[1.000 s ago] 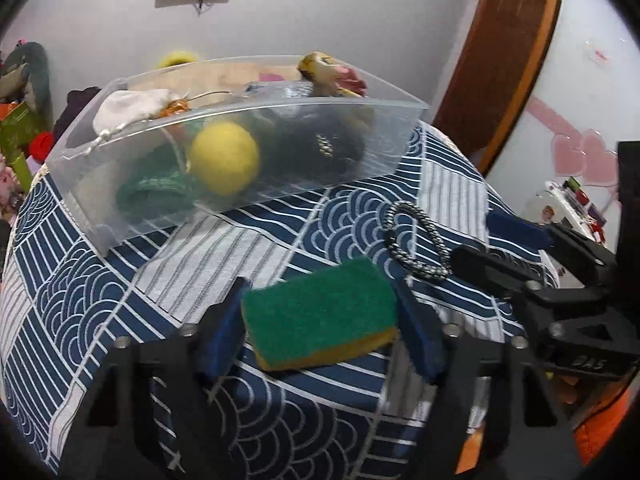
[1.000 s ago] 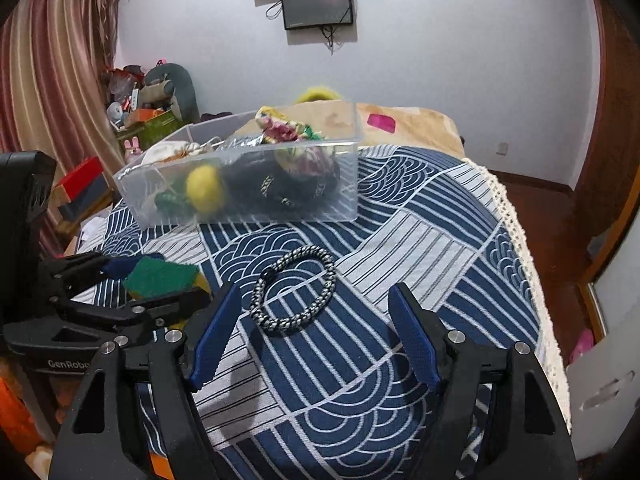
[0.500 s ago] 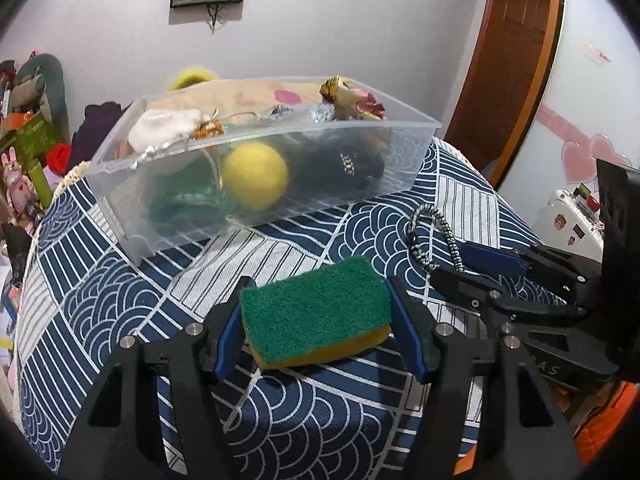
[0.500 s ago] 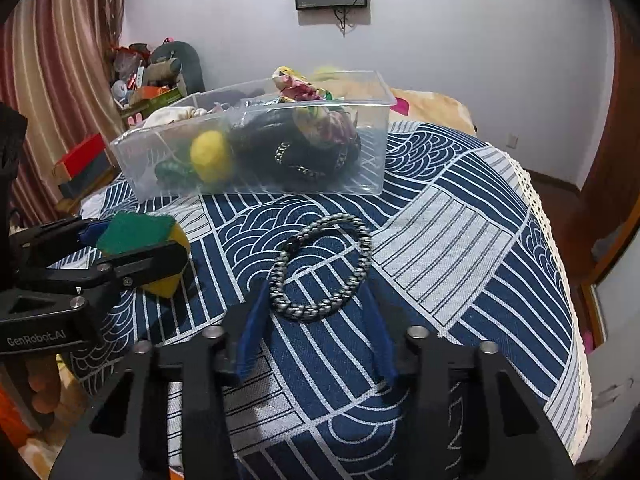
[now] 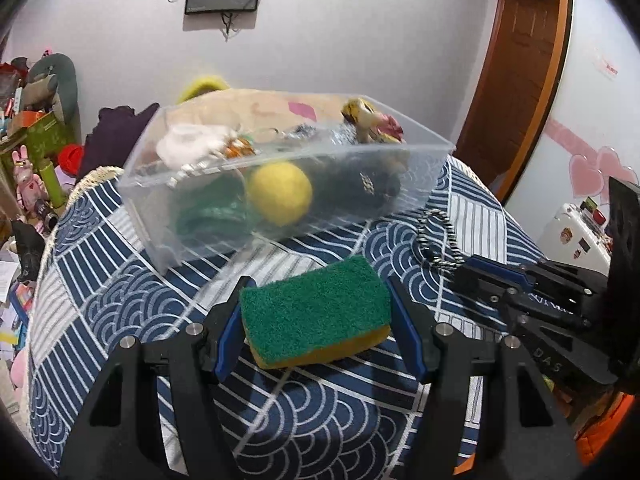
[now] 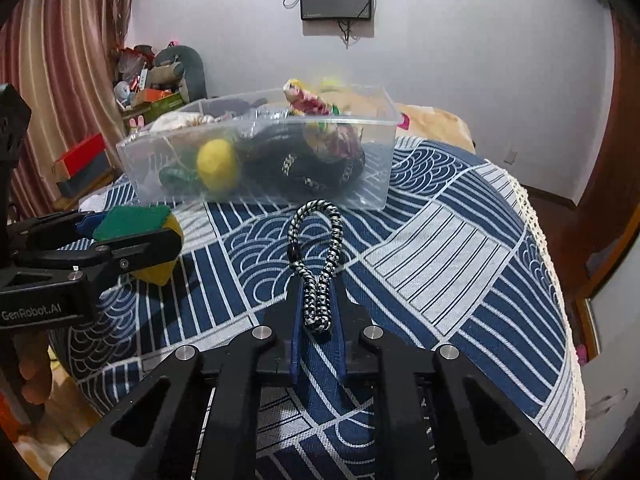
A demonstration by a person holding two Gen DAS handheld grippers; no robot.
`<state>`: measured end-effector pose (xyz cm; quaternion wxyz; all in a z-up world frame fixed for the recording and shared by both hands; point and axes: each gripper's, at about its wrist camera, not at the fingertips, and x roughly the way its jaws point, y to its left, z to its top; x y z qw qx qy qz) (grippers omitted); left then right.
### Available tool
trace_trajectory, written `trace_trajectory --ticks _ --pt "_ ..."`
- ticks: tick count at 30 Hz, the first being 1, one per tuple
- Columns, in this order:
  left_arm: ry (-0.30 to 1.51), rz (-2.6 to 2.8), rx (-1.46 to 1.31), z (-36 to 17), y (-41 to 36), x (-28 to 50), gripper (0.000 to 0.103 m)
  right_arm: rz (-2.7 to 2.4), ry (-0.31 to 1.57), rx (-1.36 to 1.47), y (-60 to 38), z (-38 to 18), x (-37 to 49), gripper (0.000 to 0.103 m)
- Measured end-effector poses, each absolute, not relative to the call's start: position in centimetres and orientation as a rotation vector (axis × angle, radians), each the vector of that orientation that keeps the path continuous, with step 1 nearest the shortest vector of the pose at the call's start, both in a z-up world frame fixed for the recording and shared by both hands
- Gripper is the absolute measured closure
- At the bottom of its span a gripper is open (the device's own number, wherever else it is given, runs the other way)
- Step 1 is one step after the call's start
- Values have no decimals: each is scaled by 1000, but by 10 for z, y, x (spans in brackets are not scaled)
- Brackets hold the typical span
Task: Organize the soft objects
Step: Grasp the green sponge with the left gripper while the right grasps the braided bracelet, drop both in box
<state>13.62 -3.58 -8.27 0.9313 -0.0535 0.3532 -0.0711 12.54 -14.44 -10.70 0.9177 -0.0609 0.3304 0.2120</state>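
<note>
While the left gripper (image 5: pixel 316 316) jaws clamp the sponge (image 5: pixel 314 316), the right gripper (image 6: pixel 316 316) jaws pinch the braided cord loop (image 6: pixel 318 264).

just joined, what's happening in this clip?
A person holds two grippers over a blue patterned tablecloth. The left gripper is shut on a green and yellow sponge. The right gripper has just closed its fingers on a black and white braided cord loop. The clear plastic bin behind already holds several soft items.
</note>
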Motion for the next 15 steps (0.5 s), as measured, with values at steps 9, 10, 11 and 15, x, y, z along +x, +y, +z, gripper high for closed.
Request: trace_trajectory --ticks 9,10,11,15 --pt "651 -91 -132 -59 -11 132 39 455 601 -103 -142 -79 123 91" --pt "646 -86 -134 -57 -9 132 39 459 592 -99 -141 -75 124 91" --pt "637 -79 -140 -54 -5 132 39 463 588 -95 -140 -73 125 91" --pt "616 -65 -158 -44 7 134 39 482 550 -91 -133 -62 132 91"
